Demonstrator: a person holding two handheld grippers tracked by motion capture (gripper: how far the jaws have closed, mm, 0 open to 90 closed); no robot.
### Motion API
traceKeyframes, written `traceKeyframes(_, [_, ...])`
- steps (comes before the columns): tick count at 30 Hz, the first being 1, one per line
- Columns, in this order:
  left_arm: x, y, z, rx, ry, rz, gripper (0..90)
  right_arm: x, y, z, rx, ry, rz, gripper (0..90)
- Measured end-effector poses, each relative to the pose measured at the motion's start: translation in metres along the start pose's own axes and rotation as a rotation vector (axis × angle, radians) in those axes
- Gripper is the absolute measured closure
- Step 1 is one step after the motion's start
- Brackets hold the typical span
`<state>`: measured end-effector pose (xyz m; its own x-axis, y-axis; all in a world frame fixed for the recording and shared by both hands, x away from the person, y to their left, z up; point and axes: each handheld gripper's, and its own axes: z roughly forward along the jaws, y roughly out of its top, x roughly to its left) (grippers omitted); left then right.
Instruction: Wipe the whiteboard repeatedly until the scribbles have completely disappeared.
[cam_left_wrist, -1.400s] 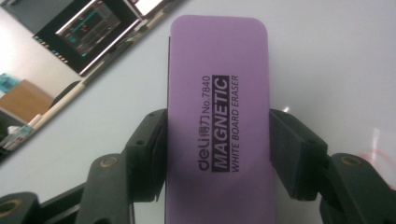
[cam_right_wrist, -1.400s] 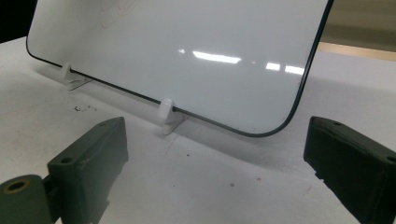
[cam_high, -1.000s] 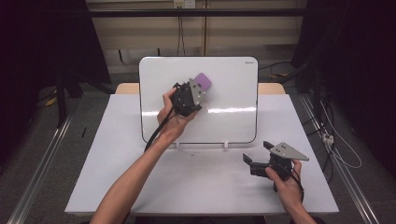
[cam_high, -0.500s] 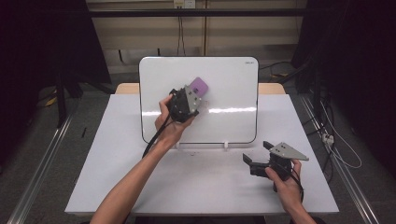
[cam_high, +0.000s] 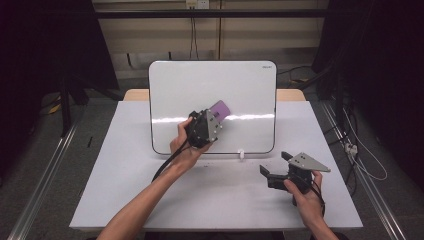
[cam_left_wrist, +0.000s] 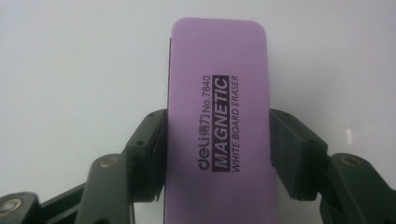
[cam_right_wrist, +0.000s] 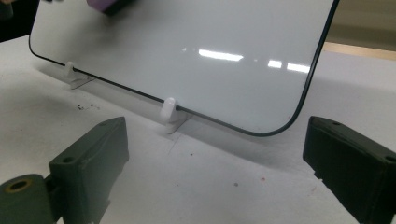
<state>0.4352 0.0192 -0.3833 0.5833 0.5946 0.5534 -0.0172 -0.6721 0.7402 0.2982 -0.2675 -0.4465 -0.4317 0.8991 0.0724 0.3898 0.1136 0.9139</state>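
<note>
Purple eraser (cam_left_wrist: 217, 126) clamped by its long edges in left hand-held gripper (cam_high: 206, 127), felt side against the upright whiteboard (cam_high: 250, 90), likely for wiping. Right hand-held gripper (cam_high: 280, 167) resting low on the surface (cam_high: 125, 165), jaws wide apart, empty, apparently waiting clear.

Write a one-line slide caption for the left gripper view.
Left gripper clamps a purple magnetic eraser between its fingers, in front of the whiteboard.
</note>
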Motion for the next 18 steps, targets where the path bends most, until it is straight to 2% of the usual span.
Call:
traceKeyframes(2, [0.019, 0.002, 0.000, 0.015, 0.041, -0.031, 41.4, -0.001, 0.000, 0.000, 0.002, 0.001, 0.001, 6.6])
traceKeyframes(3, [0.030, 0.002, 0.000, 0.016, 0.053, -0.062, 41.4, -0.001, 0.000, 0.000, 0.002, 0.001, -0.001, 6.6])
traceKeyframes(5, [0.048, 0.002, -0.002, 0.025, 0.092, -0.083, 41.4, -0.001, 0.000, 0.000, 0.001, 0.001, 0.001, 6.6])
traceKeyframes(7, [0.058, -0.002, -0.004, 0.023, 0.097, -0.119, 41.4, -0.001, 0.000, -0.001, 0.000, 0.001, -0.001, 6.6])
traceKeyframes(8, [0.059, -0.004, -0.005, 0.028, 0.091, -0.126, 41.4, 0.000, 0.000, 0.000, 0.000, 0.000, 0.000, 6.6])
traceKeyframes(10, [0.054, -0.001, -0.004, 0.034, 0.117, -0.098, 41.3, -0.001, 0.000, 0.000, 0.003, 0.000, -0.002, 6.6])
traceKeyframes(12, [0.046, 0.003, -0.001, 0.031, 0.100, -0.098, 41.3, 0.000, 0.000, 0.002, 0.006, 0.000, 0.001, 6.6])
traceKeyframes(16, [0.026, 0.016, 0.007, 0.029, 0.082, -0.039, 41.3, 0.001, 0.000, 0.001, 0.006, 0.002, -0.002, 6.6])
traceKeyframes(18, [0.014, 0.020, 0.010, 0.032, 0.066, -0.027, 41.3, 0.001, 0.000, 0.001, 0.005, 0.002, -0.004, 6.6])
